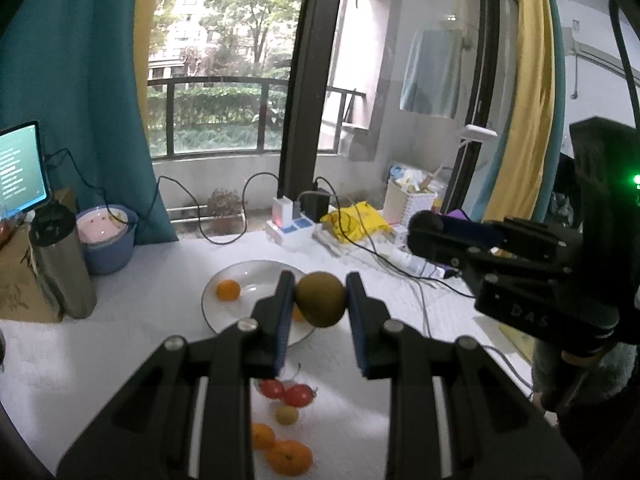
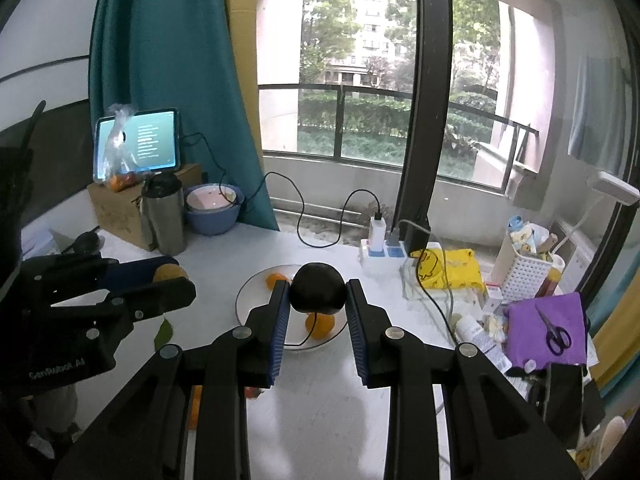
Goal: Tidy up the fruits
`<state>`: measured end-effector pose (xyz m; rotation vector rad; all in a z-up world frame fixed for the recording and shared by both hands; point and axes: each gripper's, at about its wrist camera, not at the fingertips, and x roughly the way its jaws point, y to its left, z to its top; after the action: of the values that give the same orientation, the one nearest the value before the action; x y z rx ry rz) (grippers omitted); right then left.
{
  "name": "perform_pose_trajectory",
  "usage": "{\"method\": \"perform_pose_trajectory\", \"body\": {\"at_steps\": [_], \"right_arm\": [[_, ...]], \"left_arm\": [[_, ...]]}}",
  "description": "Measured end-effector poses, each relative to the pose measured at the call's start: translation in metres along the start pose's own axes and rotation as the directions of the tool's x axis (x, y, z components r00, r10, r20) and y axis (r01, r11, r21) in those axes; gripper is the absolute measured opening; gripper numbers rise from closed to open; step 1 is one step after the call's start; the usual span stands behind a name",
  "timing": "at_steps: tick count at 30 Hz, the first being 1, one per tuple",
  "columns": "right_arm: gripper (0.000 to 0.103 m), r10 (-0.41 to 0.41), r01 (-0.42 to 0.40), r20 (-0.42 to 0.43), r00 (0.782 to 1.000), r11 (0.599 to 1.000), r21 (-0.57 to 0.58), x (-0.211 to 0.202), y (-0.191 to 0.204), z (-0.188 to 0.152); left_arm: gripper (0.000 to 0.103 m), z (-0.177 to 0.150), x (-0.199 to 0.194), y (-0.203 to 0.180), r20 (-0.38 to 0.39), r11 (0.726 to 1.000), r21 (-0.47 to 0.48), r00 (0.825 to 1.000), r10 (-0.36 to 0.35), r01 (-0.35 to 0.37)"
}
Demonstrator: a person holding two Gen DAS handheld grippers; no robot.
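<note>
Above the plate point(image 1: 256, 270), "DAS"-marked right tool point(image 2: 318, 300) grips dark fruit point(image 2: 318, 294), left tool point(image 1: 320, 300) kiwi point(image 1: 320, 299).

Daylight is coming in through the window point(image 1: 224, 60), overcast and soft; upper panes are blowing out to white glare. The table point(image 1: 140, 320) is reading bright, carrying only faint, diffuse shadows. The dark fruit point(image 2: 318, 294) is showing backlit, nearly black, detail lost. Fisheye is bending the window frame point(image 2: 424, 100) and curtain point(image 2: 160, 80) strongly, corners vignetting to black. Focus is looking slightly soft overall, a green LED point(image 1: 636, 179) flaring at the right edge
</note>
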<state>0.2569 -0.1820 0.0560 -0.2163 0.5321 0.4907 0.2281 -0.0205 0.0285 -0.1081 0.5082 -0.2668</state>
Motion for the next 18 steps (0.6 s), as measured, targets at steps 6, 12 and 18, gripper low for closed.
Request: {"method": "perform_pose_trajectory", "body": {"at_steps": [6, 12, 18], "right_arm": [[0.03, -0.007, 0.007, -0.005, 1.0, 1.0, 0.007, 0.018, -0.007, 0.009], [0.03, -0.009, 0.009, -0.017, 1.0, 1.0, 0.014, 0.041, -0.014, 0.015], [0.03, -0.001, 0.002, -0.037, 0.999, 1.0, 0.01, 0.069, -0.019, 0.022]], "left_arm": [[0.027, 0.011, 0.017, 0.009, 0.001, 1.0, 0.019, 1.0, 0.015, -0.015], [0.027, 0.02, 0.038, 0.021, -0.008, 1.0, 0.018, 1.0, 0.009, -0.009], [0.027, 0.027, 0.058, 0.031, -0.016, 1.0, 0.007, 1.0, 0.007, -0.007]]}}
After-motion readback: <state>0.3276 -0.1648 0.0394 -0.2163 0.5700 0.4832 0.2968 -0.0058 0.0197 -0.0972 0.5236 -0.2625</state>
